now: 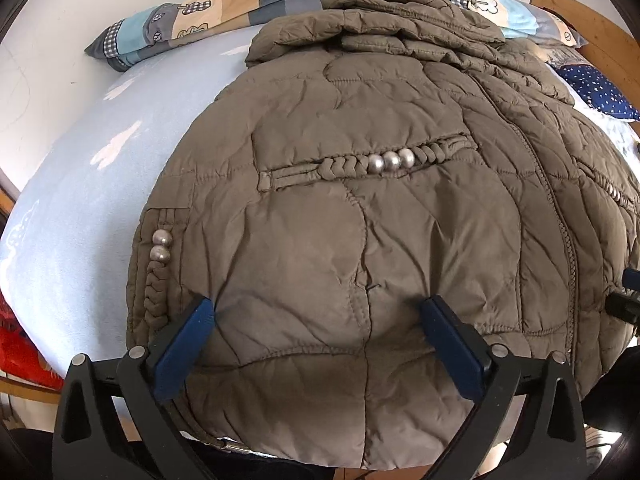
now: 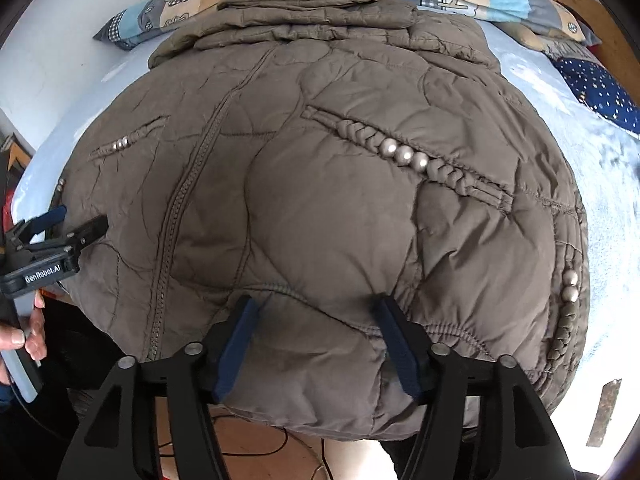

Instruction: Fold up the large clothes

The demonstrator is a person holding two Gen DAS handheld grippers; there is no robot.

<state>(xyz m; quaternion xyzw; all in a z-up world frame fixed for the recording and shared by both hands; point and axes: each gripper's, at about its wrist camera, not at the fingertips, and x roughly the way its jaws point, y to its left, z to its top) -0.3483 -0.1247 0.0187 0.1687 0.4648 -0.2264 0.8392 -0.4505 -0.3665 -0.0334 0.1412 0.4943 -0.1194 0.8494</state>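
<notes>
A bed covered in a pale blue sheet with white cloud shapes (image 1: pixel 100 184) is carrying a large olive-brown quilted padded jacket (image 1: pixel 360 208), which is lying spread flat across it. A long patchwork pillow in blue, beige and grey (image 1: pixel 192 20) is lying along the far edge, and a navy star-dotted cushion (image 2: pixel 600 88) is sitting at the far right.

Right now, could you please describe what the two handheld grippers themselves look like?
Each gripper, left gripper and right gripper, has two dark blue flat finger pads on black angular linkage arms with silver round pivot pins. Seen from the right wrist, the left one's black body carries white "GenRobot.AI" lettering above a pale grey handle, held by a bare hand.
</notes>
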